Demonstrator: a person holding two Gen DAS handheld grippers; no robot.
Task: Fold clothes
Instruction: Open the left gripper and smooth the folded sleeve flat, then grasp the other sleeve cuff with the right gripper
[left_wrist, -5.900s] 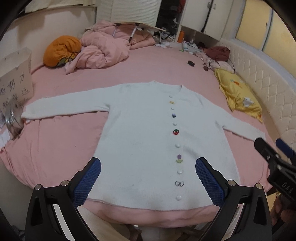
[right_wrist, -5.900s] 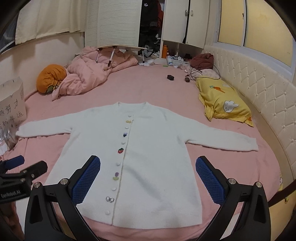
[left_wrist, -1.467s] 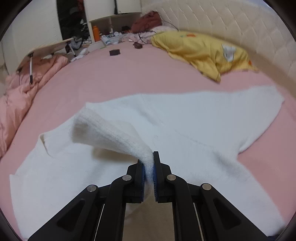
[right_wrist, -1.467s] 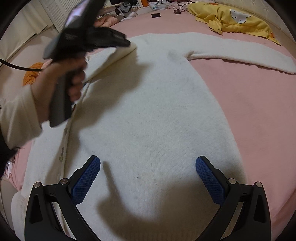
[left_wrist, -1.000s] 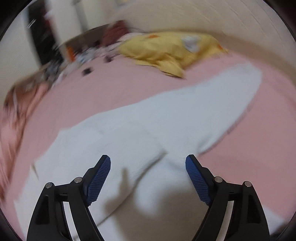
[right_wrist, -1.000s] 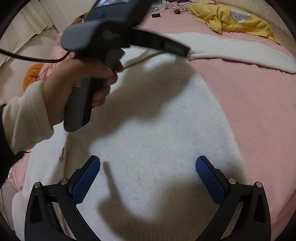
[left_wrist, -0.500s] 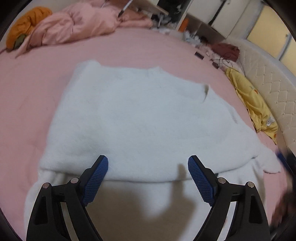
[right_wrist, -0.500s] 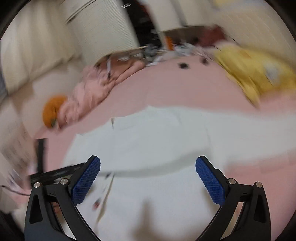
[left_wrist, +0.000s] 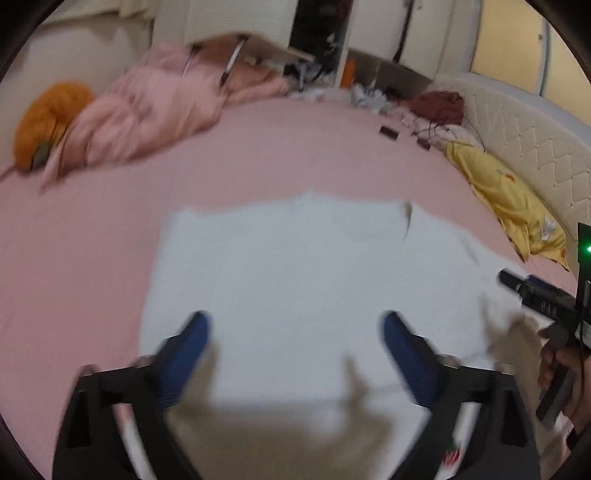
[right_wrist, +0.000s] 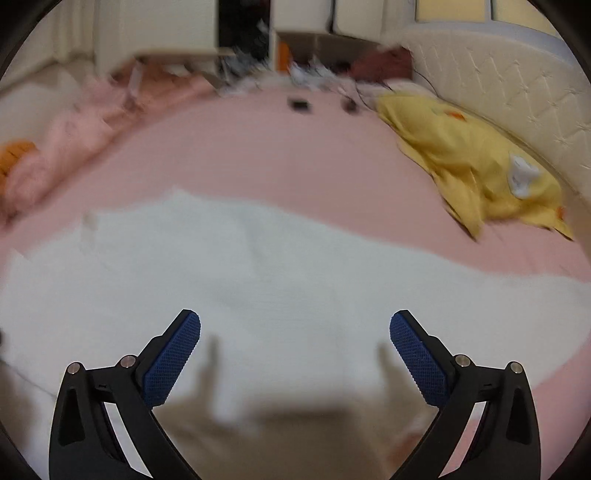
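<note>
The white cardigan (left_wrist: 295, 280) lies flat on the pink bed (left_wrist: 258, 162), its left side folded in, its right sleeve (right_wrist: 480, 291) stretched out. My left gripper (left_wrist: 295, 354) hovers above it, jaws opening, nothing between them. My right gripper (right_wrist: 295, 354) is spread wide, empty.
</note>
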